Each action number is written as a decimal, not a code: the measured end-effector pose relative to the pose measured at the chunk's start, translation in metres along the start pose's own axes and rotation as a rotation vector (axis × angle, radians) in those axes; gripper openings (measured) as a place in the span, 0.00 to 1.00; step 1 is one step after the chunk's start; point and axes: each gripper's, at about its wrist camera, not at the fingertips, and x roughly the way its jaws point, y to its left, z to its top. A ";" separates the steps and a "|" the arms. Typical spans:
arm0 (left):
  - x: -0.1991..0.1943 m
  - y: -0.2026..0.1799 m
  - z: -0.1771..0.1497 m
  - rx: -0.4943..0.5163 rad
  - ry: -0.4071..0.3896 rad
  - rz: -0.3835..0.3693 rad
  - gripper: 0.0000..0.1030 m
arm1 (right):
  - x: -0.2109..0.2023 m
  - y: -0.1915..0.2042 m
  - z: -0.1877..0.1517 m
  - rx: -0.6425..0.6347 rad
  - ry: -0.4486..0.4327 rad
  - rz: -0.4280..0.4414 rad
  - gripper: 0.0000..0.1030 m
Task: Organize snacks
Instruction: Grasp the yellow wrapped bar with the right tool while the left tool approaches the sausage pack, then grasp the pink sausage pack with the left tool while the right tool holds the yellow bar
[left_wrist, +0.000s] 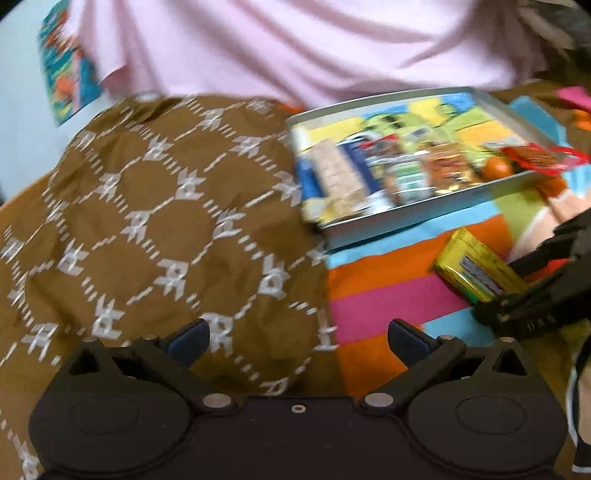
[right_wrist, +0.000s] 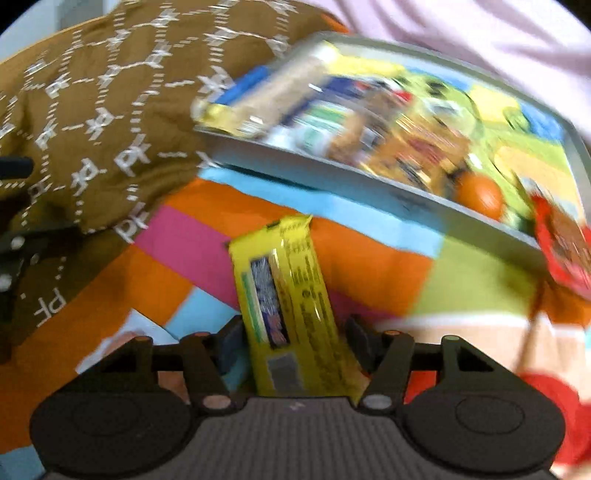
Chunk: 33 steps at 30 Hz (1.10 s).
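Right tongs (right_wrist: 291, 339): yellow snack bar (right_wrist: 286, 295) lies lengthwise between the jaws on the striped multicolour cloth (right_wrist: 369, 251); left pad looks against the wrapper, right pad shows a slim gap, so firm grip can't be told. Left tongs (left_wrist: 298, 338) wide open, empty, over a brown patterned cloth (left_wrist: 147, 206). Farther off, metal tray (right_wrist: 332, 177) full of snacks, an orange (right_wrist: 480, 195) at its near edge.

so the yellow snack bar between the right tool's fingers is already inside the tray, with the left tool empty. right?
Not quite. The yellow snack bar is not in the tray; it lies on the striped cloth in front of it, as the right wrist view shows. It does sit between the right tool's fingers, and the left tool is empty.
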 end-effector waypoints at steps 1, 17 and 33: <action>0.000 -0.003 0.001 0.009 -0.018 -0.034 0.99 | -0.001 -0.004 0.000 0.028 0.011 0.006 0.63; 0.047 -0.036 -0.003 0.134 0.055 -0.636 0.99 | -0.011 -0.047 -0.002 0.259 0.065 0.063 0.55; 0.064 -0.029 -0.012 -0.013 0.389 -0.815 0.99 | -0.014 -0.051 -0.010 0.318 0.026 0.074 0.53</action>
